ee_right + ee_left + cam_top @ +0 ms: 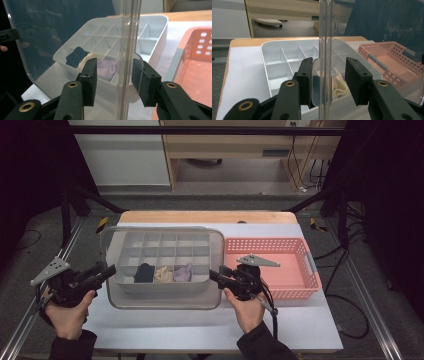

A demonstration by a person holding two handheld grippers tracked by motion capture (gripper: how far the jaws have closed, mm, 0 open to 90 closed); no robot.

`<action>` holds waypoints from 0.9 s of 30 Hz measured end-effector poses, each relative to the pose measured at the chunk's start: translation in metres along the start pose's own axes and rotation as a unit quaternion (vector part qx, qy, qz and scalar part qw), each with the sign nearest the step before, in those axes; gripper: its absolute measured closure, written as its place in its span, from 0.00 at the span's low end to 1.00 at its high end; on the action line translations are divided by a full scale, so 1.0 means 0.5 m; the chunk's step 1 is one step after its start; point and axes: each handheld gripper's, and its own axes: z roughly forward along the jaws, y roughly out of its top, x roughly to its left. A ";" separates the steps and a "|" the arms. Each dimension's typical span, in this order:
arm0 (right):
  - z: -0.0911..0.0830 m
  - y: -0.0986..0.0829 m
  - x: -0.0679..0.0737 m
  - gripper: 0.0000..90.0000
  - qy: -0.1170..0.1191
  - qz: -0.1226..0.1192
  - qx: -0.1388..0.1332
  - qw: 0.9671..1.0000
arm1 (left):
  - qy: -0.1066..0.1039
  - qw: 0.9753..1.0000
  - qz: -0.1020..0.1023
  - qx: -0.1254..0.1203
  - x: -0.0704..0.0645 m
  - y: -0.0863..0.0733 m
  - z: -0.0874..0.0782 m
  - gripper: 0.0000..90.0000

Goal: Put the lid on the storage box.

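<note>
A clear plastic lid stands tilted in front of and over a white divided box. The box's front row holds a dark cloth, a cream cloth and a lilac cloth. My left gripper is at the lid's left edge. In the left gripper view the left gripper is open, and the lid's rim runs up between its jaws. My right gripper is at the lid's right edge. In the right gripper view the right gripper is also open astride the rim.
A pink perforated basket stands right of the box, close behind my right gripper, with nothing in it. The white table top is bare toward the person. A wooden strip edges the far side.
</note>
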 end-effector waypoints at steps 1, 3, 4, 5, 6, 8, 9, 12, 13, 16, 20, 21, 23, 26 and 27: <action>0.004 0.005 0.000 0.62 -0.002 -0.002 -0.002 1.000 | 0.000 1.000 0.000 -0.002 0.003 0.003 0.003 0.64; 0.012 0.016 -0.001 0.62 -0.005 -0.003 -0.003 1.000 | 0.003 1.000 -0.003 -0.005 0.010 0.007 0.009 0.64; 0.016 0.020 -0.001 0.62 -0.005 -0.003 -0.003 1.000 | 0.004 1.000 -0.005 -0.007 0.015 0.009 0.012 0.64; 0.021 0.025 -0.001 0.62 -0.006 -0.001 -0.002 1.000 | 0.005 1.000 -0.007 -0.010 0.020 0.010 0.015 0.64; 0.027 0.030 -0.002 0.62 -0.005 -0.004 -0.002 1.000 | 0.005 1.000 -0.010 -0.012 0.024 0.012 0.017 0.64; 0.034 0.037 -0.002 0.62 -0.005 -0.004 -0.003 1.000 | 0.007 1.000 -0.012 -0.015 0.030 0.017 0.021 0.63; 0.039 0.042 -0.003 0.62 -0.004 -0.004 -0.004 1.000 | 0.008 1.000 -0.013 -0.016 0.033 0.019 0.023 0.63; 0.050 0.055 -0.005 0.61 -0.005 -0.006 -0.003 1.000 | 0.010 1.000 -0.016 -0.019 0.042 0.027 0.030 0.63; 0.054 0.060 -0.006 0.61 -0.007 -0.007 -0.003 1.000 | 0.009 1.000 -0.018 -0.019 0.046 0.029 0.033 0.63; 0.061 0.073 -0.004 0.61 -0.011 -0.014 -0.004 1.000 | 0.006 0.999 -0.025 -0.020 0.058 0.034 0.042 0.63; 0.075 0.091 -0.004 0.61 -0.015 -0.016 -0.001 1.000 | 0.008 0.999 -0.033 -0.018 0.075 0.038 0.053 0.63; 0.080 0.094 -0.003 0.61 -0.016 -0.018 0.000 1.000 | 0.008 0.999 -0.035 -0.017 0.079 0.038 0.056 0.63; 0.088 0.103 -0.003 0.61 -0.018 -0.018 0.003 1.000 | 0.007 0.999 -0.041 -0.018 0.089 0.040 0.064 0.63; 0.101 0.113 -0.004 0.61 -0.024 -0.019 0.006 1.000 | 0.006 0.999 -0.047 -0.016 0.103 0.042 0.077 0.62; 0.105 0.116 -0.005 0.61 -0.026 -0.020 0.007 0.999 | 0.008 0.999 -0.049 -0.015 0.106 0.043 0.080 0.62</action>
